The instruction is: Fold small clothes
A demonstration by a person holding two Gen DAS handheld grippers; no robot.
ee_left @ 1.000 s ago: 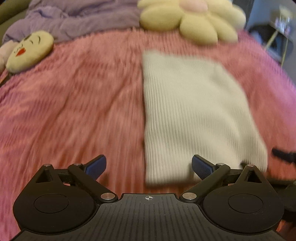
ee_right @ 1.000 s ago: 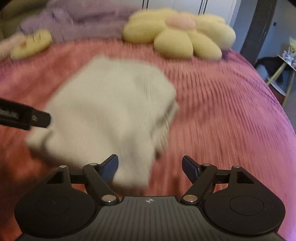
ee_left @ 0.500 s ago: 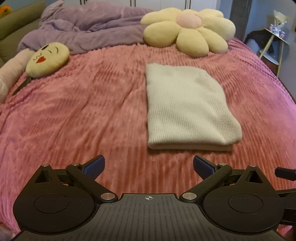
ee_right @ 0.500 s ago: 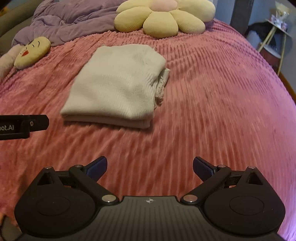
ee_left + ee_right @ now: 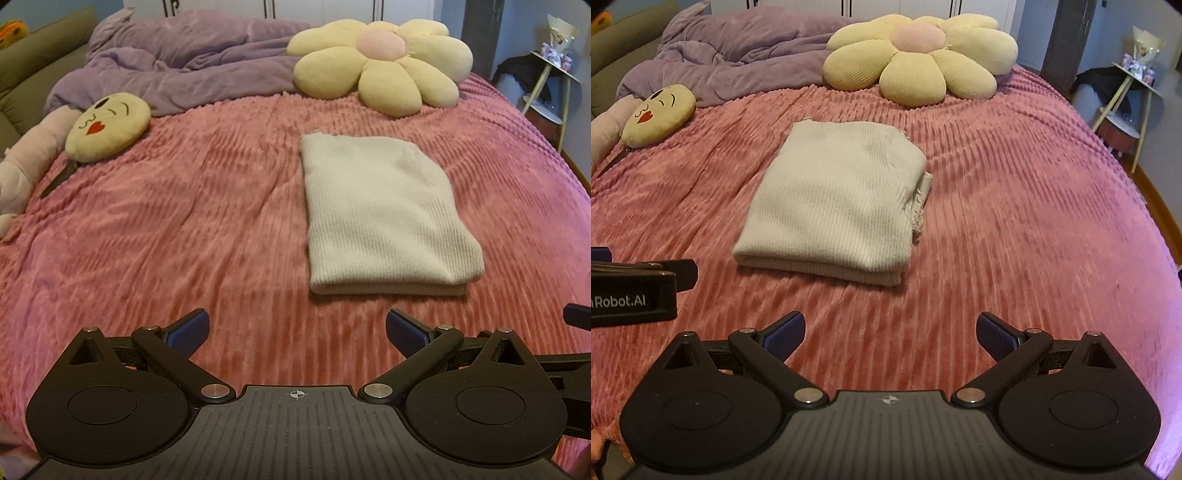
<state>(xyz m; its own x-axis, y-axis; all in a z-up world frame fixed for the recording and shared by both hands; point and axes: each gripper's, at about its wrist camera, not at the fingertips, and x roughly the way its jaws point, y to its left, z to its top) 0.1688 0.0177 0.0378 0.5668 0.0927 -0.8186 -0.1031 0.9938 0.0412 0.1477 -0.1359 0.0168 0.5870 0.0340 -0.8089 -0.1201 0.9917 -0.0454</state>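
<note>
Lying flat on the pink ribbed bedspread (image 5: 184,229) is the cream knit garment (image 5: 380,214), folded into a stacked rectangle with the fold edge nearest the cameras and loose layered edges seen on its right side in the right wrist view (image 5: 834,199). Relative to the garment: the flower pillow (image 5: 380,62) is beyond its far edge, not touching; the kiss-face cushion (image 5: 107,125) is well to the far left; the purple duvet (image 5: 184,74) is bunched behind both. The left gripper (image 5: 295,332) is held short of the garment's near edge, fingers (image 5: 188,330) spread wide, nothing between them. The right gripper (image 5: 890,332) is likewise near the near edge, fingers (image 5: 995,334) spread wide and empty. No contact with the garment is seen.
</note>
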